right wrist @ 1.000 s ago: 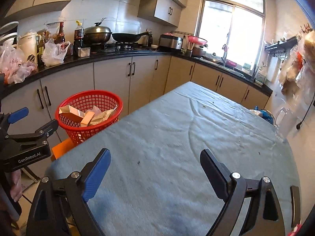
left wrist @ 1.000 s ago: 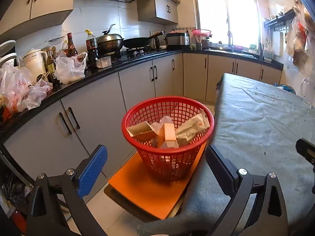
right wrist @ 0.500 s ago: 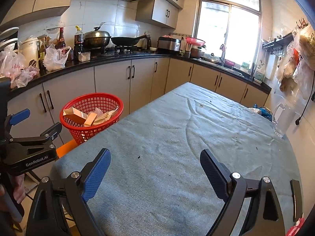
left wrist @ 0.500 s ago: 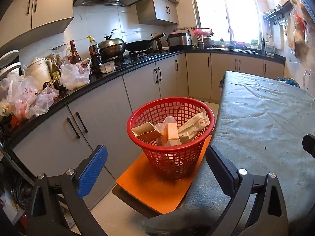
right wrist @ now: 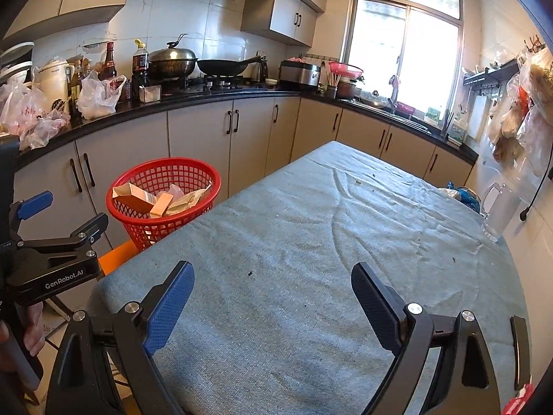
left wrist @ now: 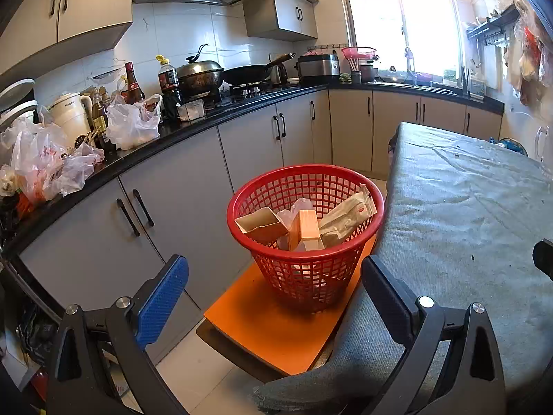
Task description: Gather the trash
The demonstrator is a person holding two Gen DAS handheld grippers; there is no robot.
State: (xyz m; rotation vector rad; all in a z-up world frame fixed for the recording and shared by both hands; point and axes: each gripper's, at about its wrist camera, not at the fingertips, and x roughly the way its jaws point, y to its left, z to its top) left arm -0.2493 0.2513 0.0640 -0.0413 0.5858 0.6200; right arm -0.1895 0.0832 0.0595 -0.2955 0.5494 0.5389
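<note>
A red mesh basket [left wrist: 306, 238] [right wrist: 162, 207] stands on an orange stool [left wrist: 273, 328] beside the table's left edge. It holds cardboard boxes [left wrist: 262, 224], a wrapper [left wrist: 345, 218] and crumpled plastic. My left gripper [left wrist: 276, 294] is open and empty, hovering in front of the basket. My right gripper [right wrist: 273, 301] is also open and empty, above the near end of the blue-grey tablecloth [right wrist: 311, 242]. In the right wrist view the left gripper [right wrist: 58, 214] shows at the left edge, held by a hand [right wrist: 31, 328].
A black kitchen counter [left wrist: 172, 138] with plastic bags [left wrist: 131, 124], bottles, a kettle, pots and a wok runs along the left and back. Grey cabinets stand close behind the basket. A clear pitcher [right wrist: 497, 214] sits at the table's far right edge. Small crumbs dot the cloth.
Both grippers have drawn back and risen slightly, so the basket looks a little farther away. Both stay open and empty.
</note>
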